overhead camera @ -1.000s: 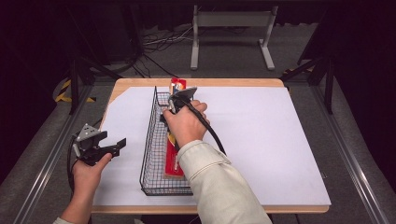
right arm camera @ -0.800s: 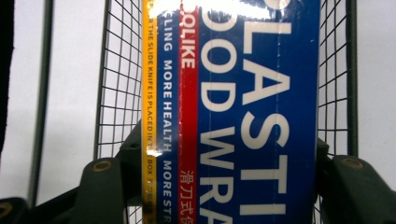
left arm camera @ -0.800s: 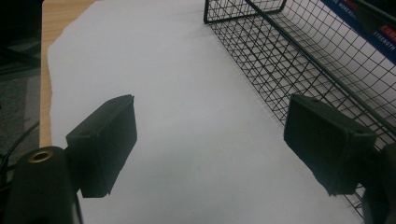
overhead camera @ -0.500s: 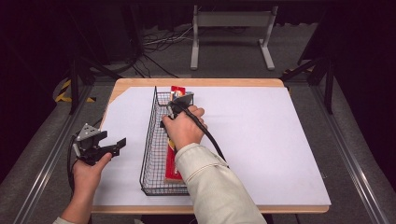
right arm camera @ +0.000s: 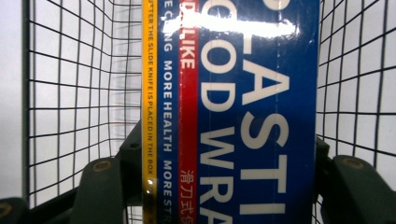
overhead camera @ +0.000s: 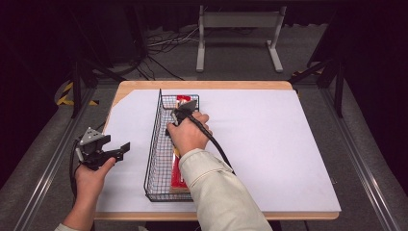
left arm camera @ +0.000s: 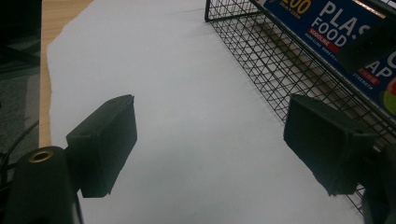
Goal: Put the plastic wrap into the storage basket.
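The right gripper fingers clench the plastic food wrap box inside the wire basket; tilted, it could snag the mesh. Left gripper fingers are spread, empty.

Blue, red and yellow wrap box; black wire basket; white table sheet.
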A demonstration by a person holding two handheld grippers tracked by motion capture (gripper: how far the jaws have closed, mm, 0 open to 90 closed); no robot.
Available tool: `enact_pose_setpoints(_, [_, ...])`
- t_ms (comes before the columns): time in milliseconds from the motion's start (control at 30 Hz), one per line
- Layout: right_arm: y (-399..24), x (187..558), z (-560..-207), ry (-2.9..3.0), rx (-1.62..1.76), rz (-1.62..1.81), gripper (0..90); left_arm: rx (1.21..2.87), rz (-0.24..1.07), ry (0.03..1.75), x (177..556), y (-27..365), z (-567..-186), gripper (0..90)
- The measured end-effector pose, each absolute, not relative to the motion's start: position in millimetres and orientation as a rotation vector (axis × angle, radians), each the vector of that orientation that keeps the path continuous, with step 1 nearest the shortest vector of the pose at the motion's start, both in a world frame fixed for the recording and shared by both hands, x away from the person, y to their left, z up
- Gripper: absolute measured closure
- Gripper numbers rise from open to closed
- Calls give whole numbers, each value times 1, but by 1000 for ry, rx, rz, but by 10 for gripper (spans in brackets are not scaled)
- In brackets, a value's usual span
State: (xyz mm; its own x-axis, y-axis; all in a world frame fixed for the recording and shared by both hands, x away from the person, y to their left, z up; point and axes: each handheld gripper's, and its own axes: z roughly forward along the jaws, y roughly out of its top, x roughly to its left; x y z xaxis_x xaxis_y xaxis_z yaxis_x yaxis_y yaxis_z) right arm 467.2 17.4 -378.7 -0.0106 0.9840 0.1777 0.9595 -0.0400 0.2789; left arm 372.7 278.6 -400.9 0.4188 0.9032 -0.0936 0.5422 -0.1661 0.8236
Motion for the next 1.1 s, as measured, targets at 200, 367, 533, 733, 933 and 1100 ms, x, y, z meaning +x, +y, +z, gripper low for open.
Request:
enact_pose_setpoints(200, [20,468,-383,2120,2161,482,396,1844,542,1242,373,280,-401,179])
enact_pose_setpoints(367, [22,468,-386,2125,2154,462,396,1839,539,1242,373,279,-402,179])
enact_pose_setpoints(533, [26,467,-388,2134,2154,454,395,1845,540,1242,373,280,-402,179])
enact_pose_setpoints(733, [27,468,-392,2137,2165,426,394,1845,539,1243,373,279,-403,179])
enact_pose_setpoints(933, [27,468,-393,2122,2160,419,386,1847,532,1243,374,279,-404,179])
enact_pose_setpoints(1100, [28,467,-396,2129,2158,397,386,1848,533,1243,374,279,-404,179])
